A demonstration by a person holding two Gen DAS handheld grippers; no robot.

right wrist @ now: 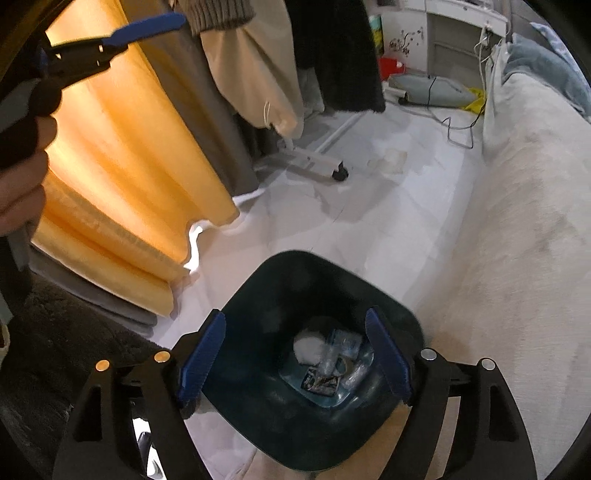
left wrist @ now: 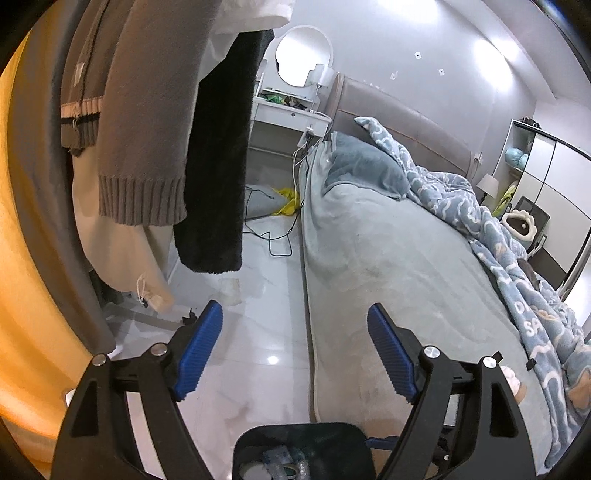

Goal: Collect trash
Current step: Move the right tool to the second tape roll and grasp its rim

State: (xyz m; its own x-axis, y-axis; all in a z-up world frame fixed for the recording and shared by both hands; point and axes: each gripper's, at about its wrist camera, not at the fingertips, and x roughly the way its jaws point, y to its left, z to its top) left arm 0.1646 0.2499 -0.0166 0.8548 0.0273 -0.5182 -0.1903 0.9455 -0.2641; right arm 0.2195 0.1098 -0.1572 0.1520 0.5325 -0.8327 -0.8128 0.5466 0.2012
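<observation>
A dark teal plastic waste bin [right wrist: 317, 369] with rounded corners stands on the pale glossy tiled floor [right wrist: 332, 214], just beside the side of the bed covered in a light grey-green fleece sheet [right wrist: 517, 258]. The right tool [right wrist: 295, 358] hangs directly above the bin's open mouth with its blue ribbed pads [right wrist: 201, 358] well apart and nothing between them. At the bottom of the bin lie the collected pieces: a white crumpled tissue wad [right wrist: 308, 347], clear crumpled plastic wrapping [right wrist: 341, 349] and a small dark printed packet [right wrist: 319, 384], all touching one another. The left tool [left wrist: 295, 350] points out over the floor beyond the bin [left wrist: 299, 450], its blue pads also spread wide and empty; from the right wrist view it appears up and left of the bin [right wrist: 144, 31], held by a person's hand [right wrist: 22, 177]. Farther from the bin along the bed's side, a pale translucent scrap of wrapping [left wrist: 231, 290] lies on the floor. Left of the bin hang an orange curtain [right wrist: 122, 158] and, beyond it, a brown ribbed knit sweater [left wrist: 144, 110] and a black fleecy garment [left wrist: 221, 147]. A blue-and-white patterned blanket [left wrist: 480, 229] lies bunched on the far side of the bed from the bin.
</observation>
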